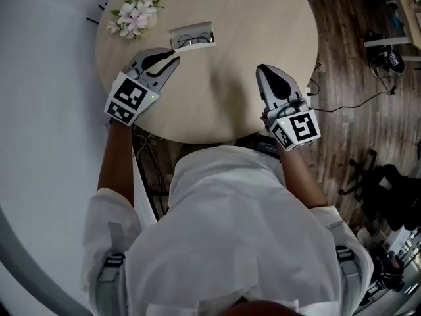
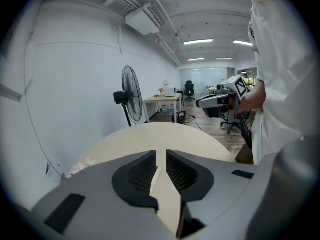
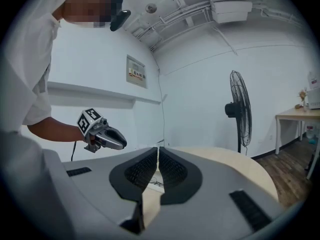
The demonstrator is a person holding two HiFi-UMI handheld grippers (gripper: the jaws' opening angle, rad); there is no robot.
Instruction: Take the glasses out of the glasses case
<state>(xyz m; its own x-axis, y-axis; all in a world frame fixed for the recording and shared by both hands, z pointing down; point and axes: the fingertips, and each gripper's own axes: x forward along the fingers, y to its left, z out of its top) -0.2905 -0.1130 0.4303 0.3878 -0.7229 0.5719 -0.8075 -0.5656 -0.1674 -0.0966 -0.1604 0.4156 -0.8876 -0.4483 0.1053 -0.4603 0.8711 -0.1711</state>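
Above the round table (image 1: 230,31), my left gripper (image 1: 172,59) and right gripper (image 1: 261,69) hover clenched on nothing. The glasses (image 1: 194,41) lie in the open glasses case (image 1: 191,27), just ahead of my left fingers (image 1: 164,61), near a spray of flowers (image 1: 138,13).

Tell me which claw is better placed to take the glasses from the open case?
Left. The left claw sits right beside the glasses case; the right claw is farther away.
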